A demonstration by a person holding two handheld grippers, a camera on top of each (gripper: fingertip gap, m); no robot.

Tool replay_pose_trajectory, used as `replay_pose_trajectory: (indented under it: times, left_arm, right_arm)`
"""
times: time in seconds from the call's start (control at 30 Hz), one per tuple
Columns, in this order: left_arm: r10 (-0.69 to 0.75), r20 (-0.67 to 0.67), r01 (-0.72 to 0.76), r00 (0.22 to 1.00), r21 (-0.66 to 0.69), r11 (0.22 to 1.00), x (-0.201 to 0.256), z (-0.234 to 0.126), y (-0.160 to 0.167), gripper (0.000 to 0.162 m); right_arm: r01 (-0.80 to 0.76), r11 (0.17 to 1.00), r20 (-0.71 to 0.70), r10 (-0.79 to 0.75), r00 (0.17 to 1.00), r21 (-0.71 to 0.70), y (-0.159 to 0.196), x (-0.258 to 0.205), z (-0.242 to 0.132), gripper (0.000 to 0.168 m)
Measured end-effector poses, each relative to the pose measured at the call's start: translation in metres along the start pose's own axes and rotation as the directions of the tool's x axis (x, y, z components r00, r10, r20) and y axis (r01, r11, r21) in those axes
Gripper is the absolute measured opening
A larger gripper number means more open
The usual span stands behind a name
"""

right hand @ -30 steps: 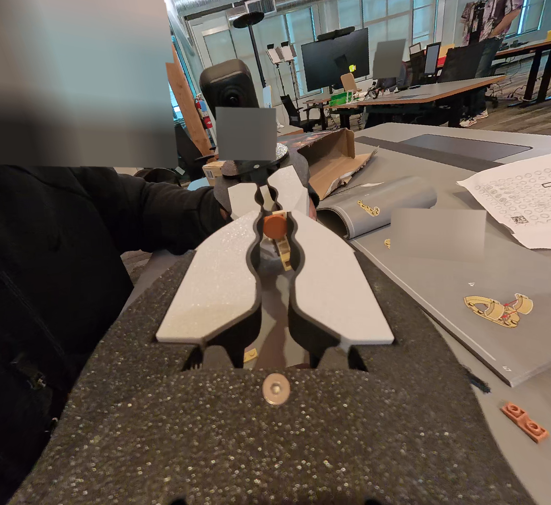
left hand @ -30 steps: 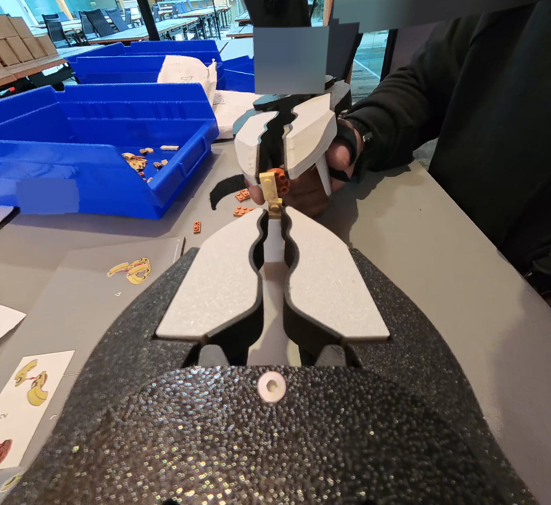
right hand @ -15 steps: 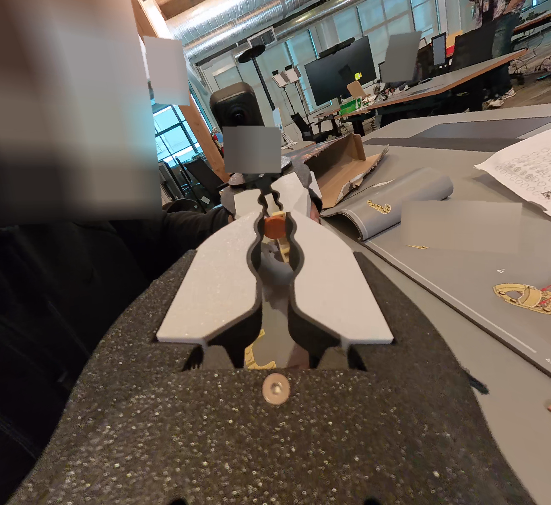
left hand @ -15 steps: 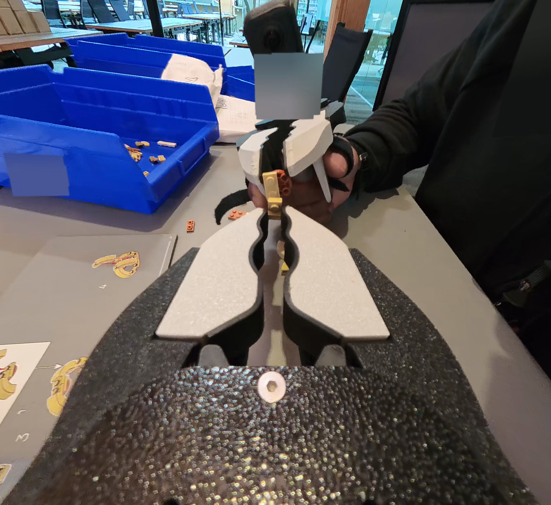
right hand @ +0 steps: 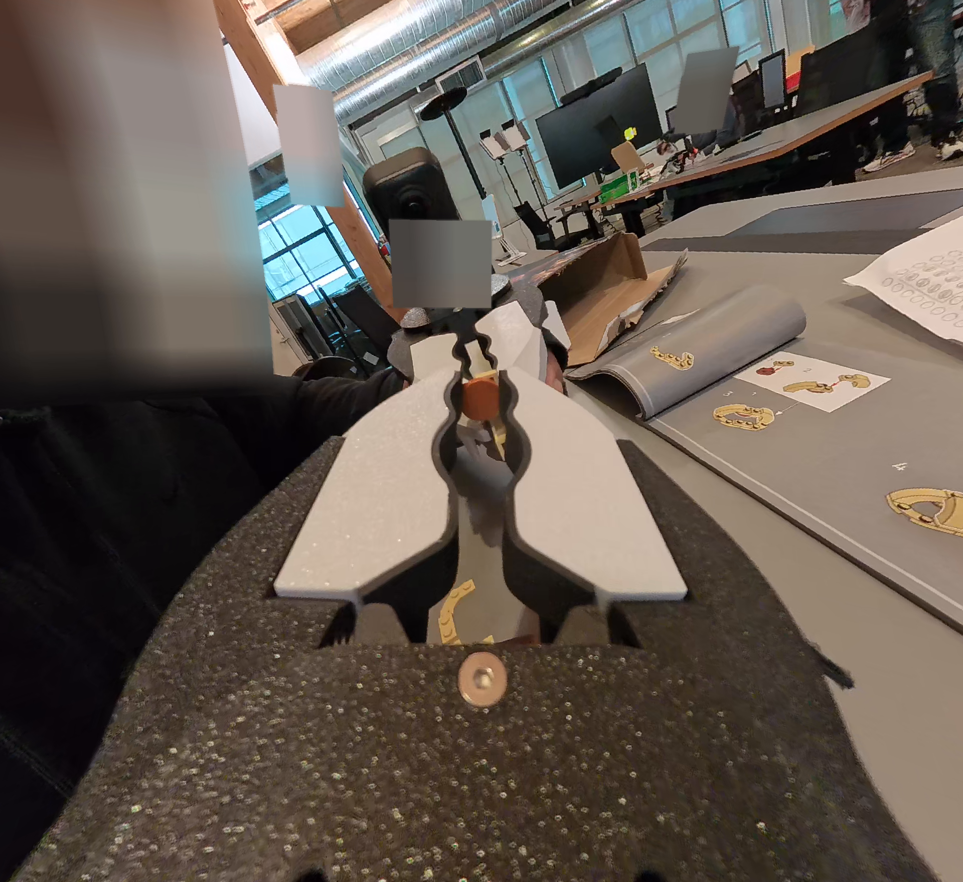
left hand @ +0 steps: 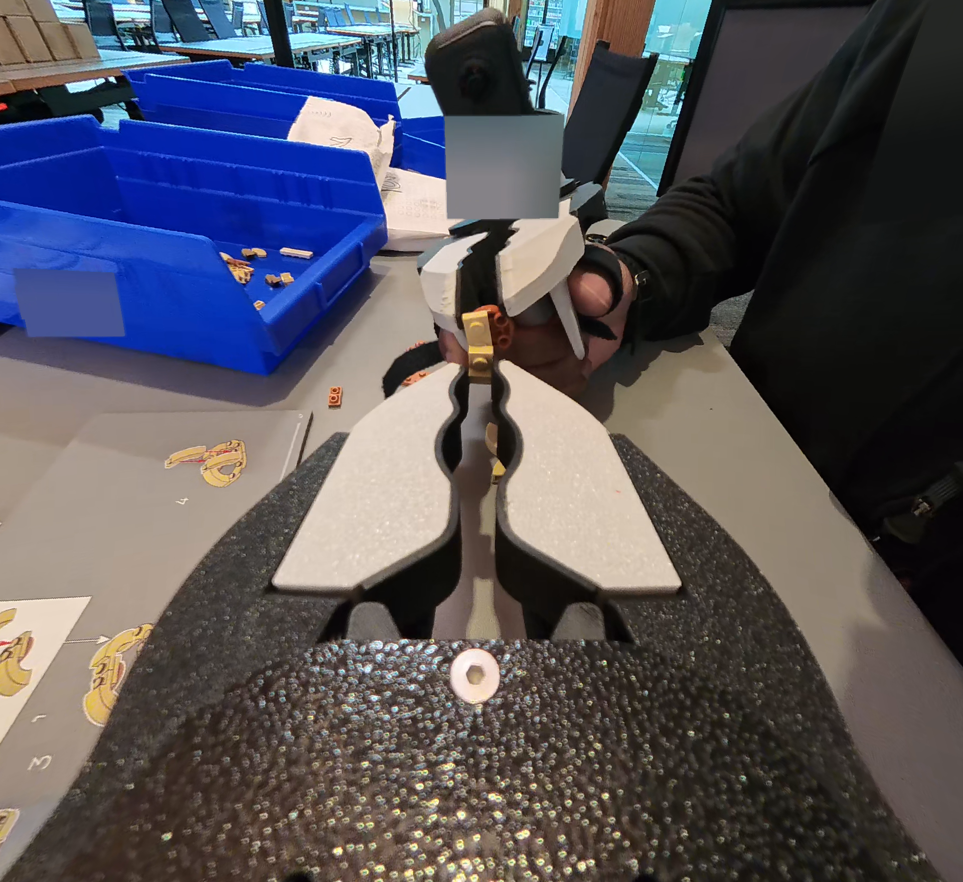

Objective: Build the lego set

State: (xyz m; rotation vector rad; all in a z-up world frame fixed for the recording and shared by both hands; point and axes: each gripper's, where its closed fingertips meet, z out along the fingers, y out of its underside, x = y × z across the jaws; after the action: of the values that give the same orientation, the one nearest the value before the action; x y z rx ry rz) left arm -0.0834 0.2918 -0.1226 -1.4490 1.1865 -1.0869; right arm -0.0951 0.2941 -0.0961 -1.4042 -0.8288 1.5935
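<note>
Left gripper (left hand: 480, 377): jaws clenched on a tan piece (left hand: 478, 342) at the very tips; the piece stands upright above them, studs facing the camera. Behind it, touching, sits a brown piece (left hand: 501, 331).

Right gripper (right hand: 480, 390): jaws clenched on that brown piece (right hand: 480, 399), a round flat face toward its own camera, with the tan piece (right hand: 489, 376) just past it. The two grippers meet tip to tip above the table (left hand: 677, 440), both pieces pressed together between them. In the left wrist view the right gripper (left hand: 482, 320) points back at the camera, and a hand (left hand: 589, 305) in a black sleeve holds it.

Under the right gripper, seen through the gap near its base, a curved tan assembly (right hand: 454, 612) lies on the table.

Beside the left gripper, on its left, an open booklet (left hand: 156, 492) lies flat with tan build drawings. A small brown plate (left hand: 335, 396) lies loose on the table just past the booklet's edge, and another brown bit (left hand: 414, 377) lies near the right gripper, partly hidden.

Farther left, a blue bin (left hand: 312, 284) holds scattered tan parts (left hand: 250, 265). More blue bins (left hand: 260, 96) stand behind it, with crumpled paper (left hand: 338, 127) against one.

In the right wrist view the booklet (right hand: 781, 440) stretches right, one page curled over. Beyond it are torn cardboard (right hand: 599, 294) and a printed sheet (right hand: 917, 278).
</note>
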Motion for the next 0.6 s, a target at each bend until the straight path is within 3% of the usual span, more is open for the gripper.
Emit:
replay_pose_trajectory:
  times: [0.6]
  left_arm:
    - [-0.142, -0.025, 0.144, 0.989, 0.076, 0.987, 0.0006, 0.0055, -0.0024, 0.007]
  right_arm:
    - [-0.055, 0.998, -0.005, 0.055, 0.998, 0.04, -0.0027, 0.0022, 0.0, 0.01]
